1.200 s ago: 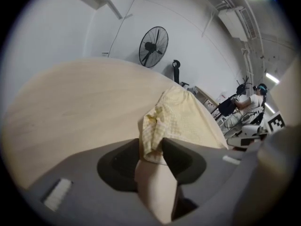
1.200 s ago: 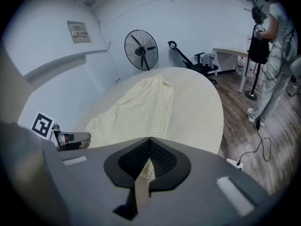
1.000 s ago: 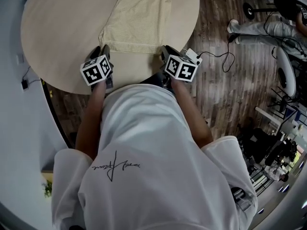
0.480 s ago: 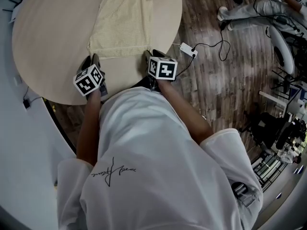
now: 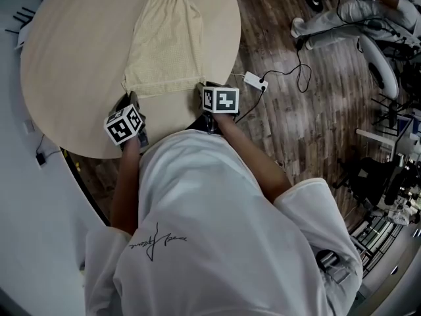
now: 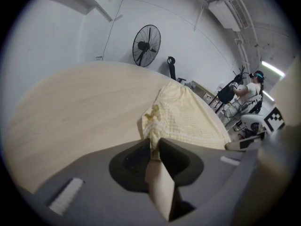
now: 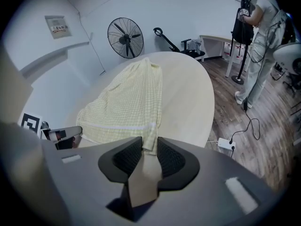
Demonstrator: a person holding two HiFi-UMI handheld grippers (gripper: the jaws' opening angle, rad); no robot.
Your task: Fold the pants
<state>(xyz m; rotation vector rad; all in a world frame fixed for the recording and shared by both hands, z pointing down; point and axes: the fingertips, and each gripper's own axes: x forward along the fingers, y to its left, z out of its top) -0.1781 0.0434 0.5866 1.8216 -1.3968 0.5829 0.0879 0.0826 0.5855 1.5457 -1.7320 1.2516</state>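
Note:
Pale yellow pants (image 5: 164, 45) lie flat on the round wooden table (image 5: 72, 78), waistband at the far end, leg hems toward me. My left gripper (image 5: 128, 107) is at the near left hem corner. Its jaws have just been closing, and the bunched corner (image 6: 151, 126) is pinched between them. My right gripper (image 5: 205, 96) is at the near right hem corner. Its jaws have also just been closing a little, and the hem corner (image 7: 149, 142) fills the narrow gap between the pads (image 7: 129, 157).
The table's near edge (image 5: 99, 153) is right behind both grippers. A white power strip (image 5: 253, 81) with a cable lies on the wood floor to the right. A standing fan (image 7: 125, 37) and a person (image 7: 261, 41) are beyond the table.
The right gripper has sunk slightly toward the hem corner. The left gripper has stayed at its corner. The head view has shifted, so more of the pants shows.

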